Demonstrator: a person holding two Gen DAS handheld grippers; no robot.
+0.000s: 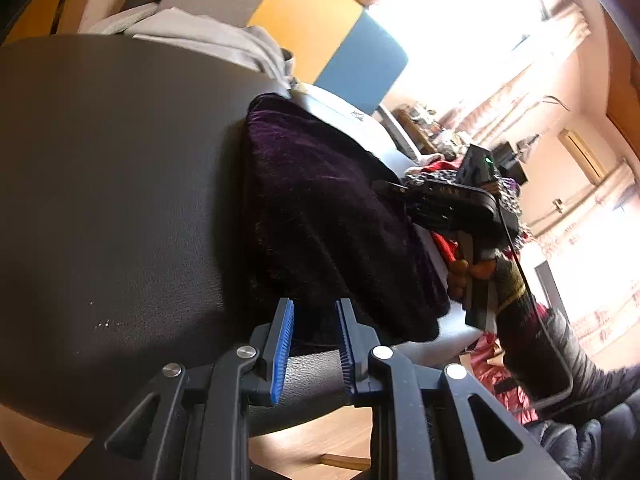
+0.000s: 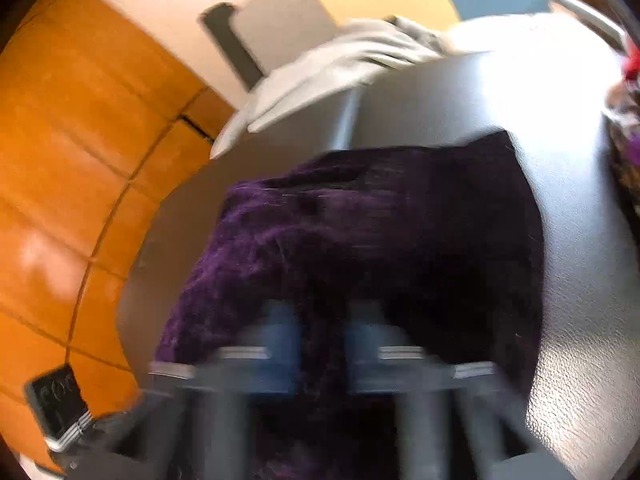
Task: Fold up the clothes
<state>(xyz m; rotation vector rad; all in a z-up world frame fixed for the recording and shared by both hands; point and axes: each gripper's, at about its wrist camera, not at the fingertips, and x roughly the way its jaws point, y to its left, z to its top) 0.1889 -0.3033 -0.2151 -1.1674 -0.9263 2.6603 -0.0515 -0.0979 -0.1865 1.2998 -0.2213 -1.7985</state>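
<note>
A dark purple velvet garment point(image 1: 320, 208) lies bunched on the grey padded table point(image 1: 100, 180). My left gripper point(image 1: 314, 340) is at its near edge, and the cloth fills the gap between the blue pads point(image 1: 282, 348) at the tips. The right wrist view is blurred. There my right gripper point(image 2: 324, 344) sits low on the same purple garment point(image 2: 360, 232), with cloth between its fingers. From the left wrist view, my right gripper point(image 1: 390, 188) reaches the cloth's far edge, with a hand behind it.
A pale grey folded garment point(image 1: 208, 36) lies at the table's far end. A heap of red and patterned clothes point(image 1: 492, 360) sits off the table's right side. Orange floor tiles point(image 2: 60, 160) and a dark flat device point(image 2: 56, 404) are below on the left.
</note>
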